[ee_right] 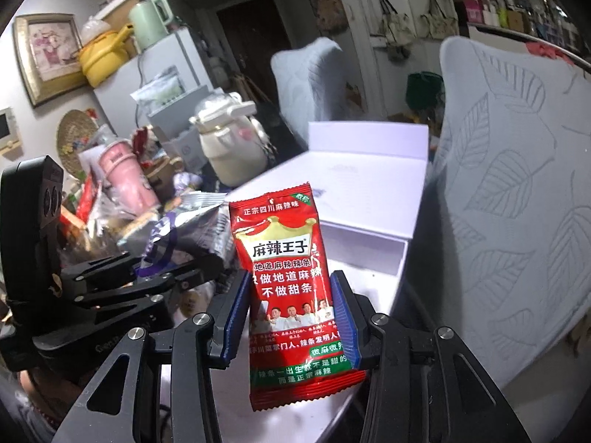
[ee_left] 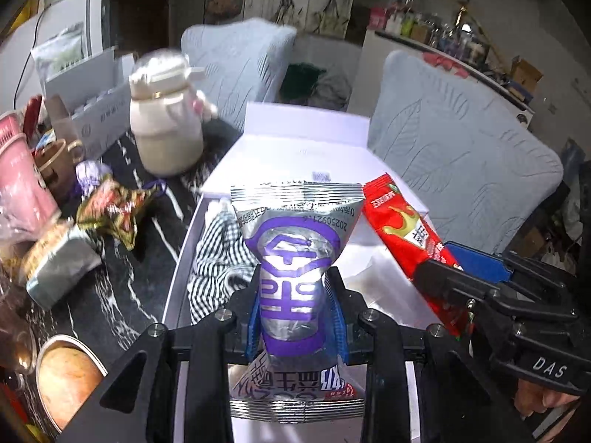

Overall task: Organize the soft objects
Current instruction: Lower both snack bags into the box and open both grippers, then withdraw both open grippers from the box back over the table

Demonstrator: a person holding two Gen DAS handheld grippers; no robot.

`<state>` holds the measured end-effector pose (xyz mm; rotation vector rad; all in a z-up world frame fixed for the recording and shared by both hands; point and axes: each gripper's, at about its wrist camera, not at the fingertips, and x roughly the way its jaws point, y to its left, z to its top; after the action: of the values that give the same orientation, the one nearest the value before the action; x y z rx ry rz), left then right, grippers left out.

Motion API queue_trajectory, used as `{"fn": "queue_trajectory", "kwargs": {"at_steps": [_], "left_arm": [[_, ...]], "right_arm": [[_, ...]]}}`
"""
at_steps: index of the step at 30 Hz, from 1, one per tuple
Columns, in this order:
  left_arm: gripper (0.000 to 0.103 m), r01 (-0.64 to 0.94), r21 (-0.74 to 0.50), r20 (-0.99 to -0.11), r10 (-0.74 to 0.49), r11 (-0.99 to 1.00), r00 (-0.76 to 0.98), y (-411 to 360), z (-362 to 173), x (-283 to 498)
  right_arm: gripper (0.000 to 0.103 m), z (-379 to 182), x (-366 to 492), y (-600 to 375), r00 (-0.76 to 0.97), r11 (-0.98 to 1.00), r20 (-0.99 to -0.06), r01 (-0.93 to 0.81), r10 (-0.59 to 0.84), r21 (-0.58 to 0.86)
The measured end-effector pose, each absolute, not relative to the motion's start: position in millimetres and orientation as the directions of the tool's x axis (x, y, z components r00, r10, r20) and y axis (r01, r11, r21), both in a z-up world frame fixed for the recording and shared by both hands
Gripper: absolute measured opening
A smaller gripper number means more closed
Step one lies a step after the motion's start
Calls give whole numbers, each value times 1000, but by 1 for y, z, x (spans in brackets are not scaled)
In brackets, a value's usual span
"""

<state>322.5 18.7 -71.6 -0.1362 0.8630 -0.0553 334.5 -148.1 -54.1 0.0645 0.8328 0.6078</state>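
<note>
Silver foil w/ purple print: the silver snack pouch (ee_left: pixel 295 277) sits pinched at its waist by the left gripper (ee_left: pixel 297 310), whose blue-padded fingers (ee_left: pixel 254 317) are closed in tight enough to crease it. The red snack packet (ee_right: pixel 291 295) is clamped low, approx mid-body, between the right gripper (ee_right: pixel 291 317) pads, standing upright. Both are held above the open white box (ee_left: pixel 295 155), which lies on the dark marbled worktop (ee_left: pixel 122 295).

Handling, as a judgement: both packs look light, air-filled, crinkly and slick; squeezing too hard risks crushing contents, too soft and film slips. Mid-body grip beats the sealed end seams.

Count: 1 silver pouch, 1 red packet, 1 checked cloth (ee_left: pixel 218 254) inside the box at 9 o'clock of the pouch. Loose on the worktop at 9–10 o'clock: 1 gold-patterned wrapper (ee_left: pixel 114 214), 1 grey-green pack (ee_left: pixel 62 269), 1 cream jug-shaped bottle (ee_left: pixel 166 122). Further clutter there is too blurred to count; prob. more wrappers.
</note>
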Motion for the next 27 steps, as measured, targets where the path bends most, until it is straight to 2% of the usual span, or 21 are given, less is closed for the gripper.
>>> {"fn": "queue_trajectory", "kwargs": {"at_steps": [15, 18, 19, 21, 23, 27], "left_arm": [[31, -25, -81, -800, -50, 996, 598, 14, -82, 331], [32, -37, -76, -809, -40, 996, 587, 13, -79, 329], [34, -44, -66, -813, -28, 997, 582, 13, -78, 328], [44, -50, -50, -813, -12, 997, 583, 10, -76, 326], [61, -60, -33, -807, 9, 998, 591, 8, -71, 322], [62, -61, -6, -780, 34, 998, 625, 3, -54, 312]], "right_arm": [[45, -73, 348, -140, 470, 863, -762, -452, 446, 226], [57, -70, 346, -143, 471, 870, -768, -440, 434, 222], [57, -68, 344, -145, 474, 873, -768, -433, 431, 223], [57, -65, 341, -148, 476, 877, -770, -428, 424, 218], [57, -60, 336, -150, 482, 878, -768, -428, 422, 214], [57, -47, 325, -155, 505, 880, -753, -429, 422, 205]]}}
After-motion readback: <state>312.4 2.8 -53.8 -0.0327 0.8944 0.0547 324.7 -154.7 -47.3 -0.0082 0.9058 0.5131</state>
